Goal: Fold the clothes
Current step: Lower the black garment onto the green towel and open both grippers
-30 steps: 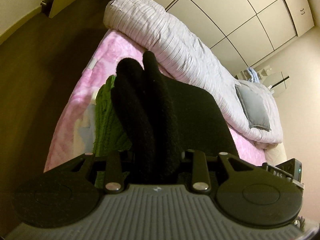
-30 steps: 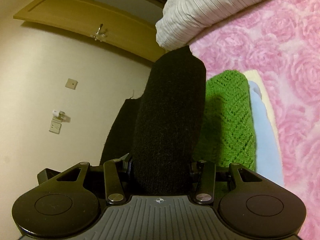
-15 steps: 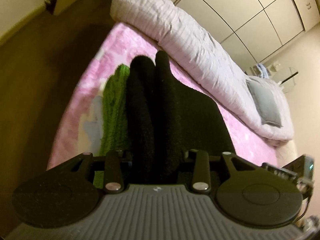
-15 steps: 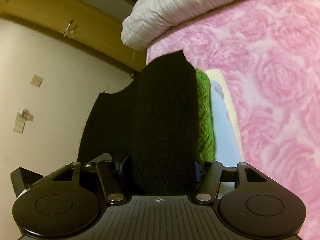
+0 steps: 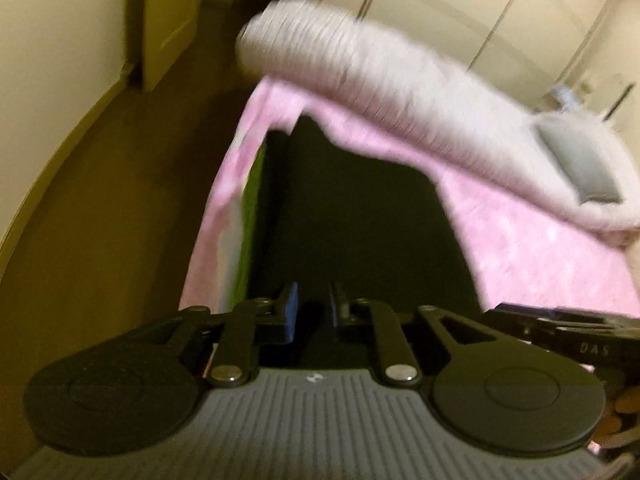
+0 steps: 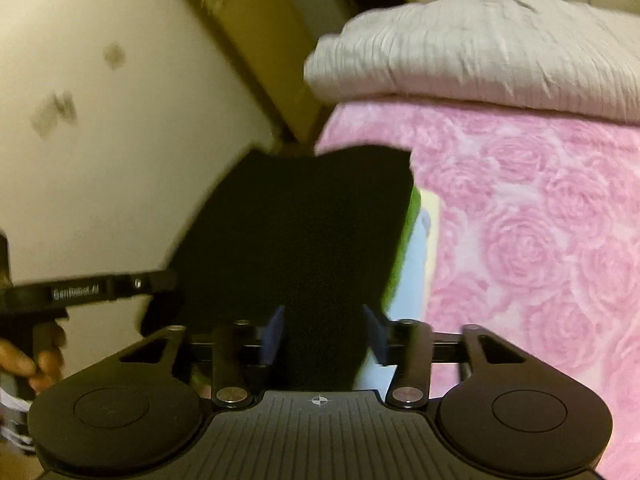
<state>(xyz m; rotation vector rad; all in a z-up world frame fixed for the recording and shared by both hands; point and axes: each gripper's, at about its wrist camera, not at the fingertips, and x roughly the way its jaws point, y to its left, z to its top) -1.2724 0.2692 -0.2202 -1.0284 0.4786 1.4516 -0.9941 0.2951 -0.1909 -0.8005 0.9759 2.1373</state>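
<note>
A black garment [image 5: 352, 216] lies spread flat over a folded stack on the pink bed, with a green knit [image 5: 250, 216] showing at its left edge. My left gripper [image 5: 312, 312] holds the black garment's near edge between its narrow-set fingers. In the right wrist view the black garment [image 6: 304, 232] covers the stack, with the green knit [image 6: 406, 240] and a light blue piece [image 6: 412, 280] peeking out at the right. My right gripper [image 6: 324, 332] has its blue pads apart, with black cloth lying between them. Both views are motion-blurred.
A rolled white-grey duvet [image 5: 400, 92] lies along the far side of the pink rose blanket [image 6: 540, 220]. A grey pillow [image 5: 576, 168] rests on it. The dark floor [image 5: 120, 200] lies left of the bed. The left gripper's body [image 6: 80, 292] shows at left.
The black garment was held up bunched in both grippers and now lies lowered and spread flat over the green stack. The right gripper's fingers have widened. Both cameras tilted forward.
</note>
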